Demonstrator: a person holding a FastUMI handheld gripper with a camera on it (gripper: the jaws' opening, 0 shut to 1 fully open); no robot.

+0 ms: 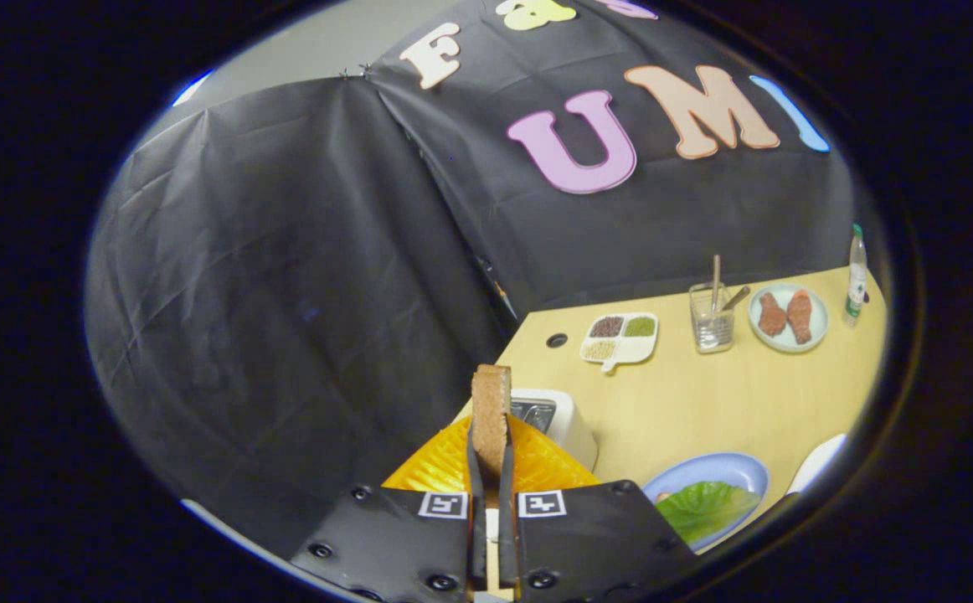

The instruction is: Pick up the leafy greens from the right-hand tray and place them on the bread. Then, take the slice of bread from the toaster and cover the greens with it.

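Note:
My gripper (pixel 491 456) is shut on a brown slice of bread (pixel 491 410), held edge-on and upright between both fingers, lifted above the table. Just behind it stands the white toaster (pixel 555 421). To the right of the fingers lies a blue plate (pixel 738 469) with the leafy greens (pixel 708 507) spread on it; whatever lies under the greens is hidden.
An orange ridged tray (pixel 445 465) lies under the fingers at the table's edge. Farther back on the wooden table (pixel 704 402) are a white divided dish of grains (pixel 620 339), a glass with utensils (pixel 713 322), a plate with two brown pieces (pixel 788 316), a bottle (pixel 857 276), and a white dish rim (pixel 817 461).

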